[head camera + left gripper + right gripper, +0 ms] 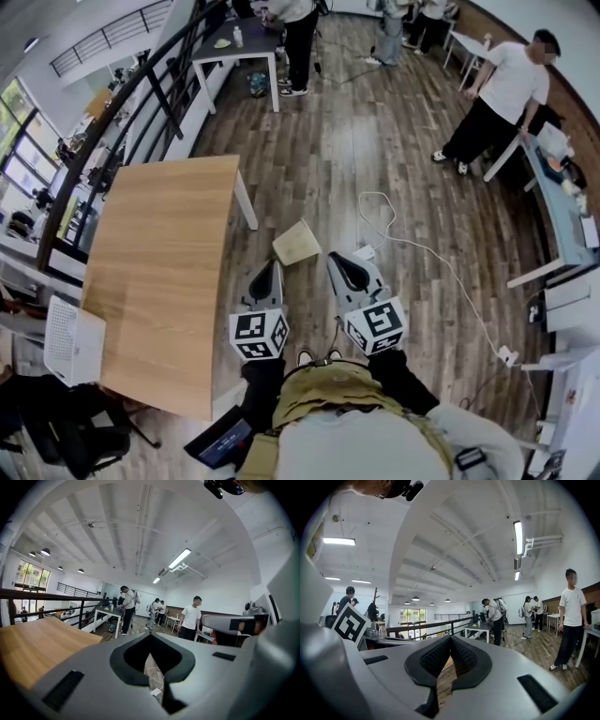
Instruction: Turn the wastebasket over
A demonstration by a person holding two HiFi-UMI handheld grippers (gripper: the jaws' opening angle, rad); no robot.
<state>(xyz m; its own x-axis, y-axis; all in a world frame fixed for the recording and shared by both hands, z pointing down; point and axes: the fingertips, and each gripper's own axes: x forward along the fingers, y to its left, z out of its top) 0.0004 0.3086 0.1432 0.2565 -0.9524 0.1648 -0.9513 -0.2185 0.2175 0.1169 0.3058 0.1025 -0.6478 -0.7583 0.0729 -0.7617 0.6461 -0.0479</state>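
The tan square-sided wastebasket (297, 242) sits on the brown wood-plank floor (375, 141), just ahead of both tools and between their lines, past the corner of the light wooden bench (159, 272). Seen from above, its long axis cannot be told. The left tongs (268, 270) and right tongs (339, 264) are about equally near it. Both are pressed together, holding and touching nothing.

A person holds the left gripper (266, 269) and the right gripper (337, 260) side by side, just ahead of their body. Both point forward, about level. Each gripper's jaws are closed together, gripping nothing.
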